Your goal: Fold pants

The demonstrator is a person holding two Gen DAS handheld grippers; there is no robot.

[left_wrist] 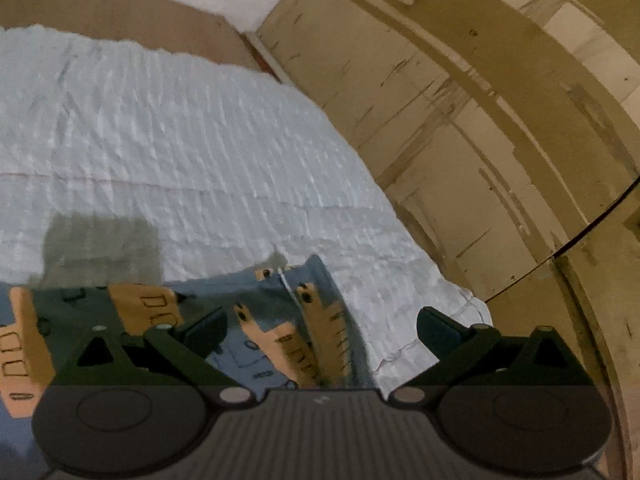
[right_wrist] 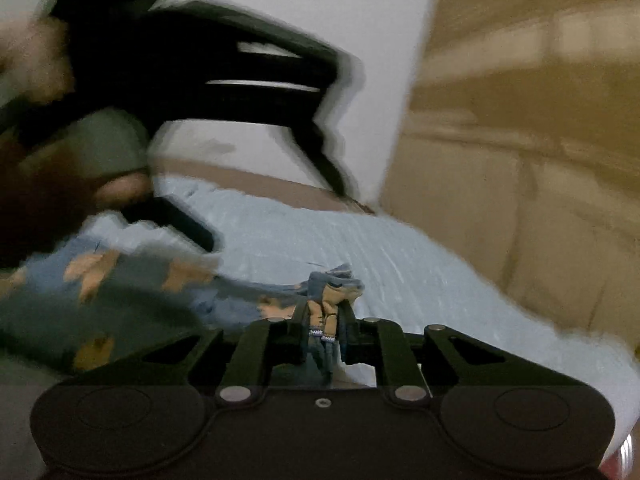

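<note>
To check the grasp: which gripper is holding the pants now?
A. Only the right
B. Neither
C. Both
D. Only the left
A: the right gripper is closed on a bunch of the pants, while the left gripper is open above the fabric.

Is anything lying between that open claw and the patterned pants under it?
Nothing visible does. The open left gripper hangs right over the blue pants with orange animal prints, which lie on the white textured bedcover. The right gripper is shut on a bunched part of them.
</note>
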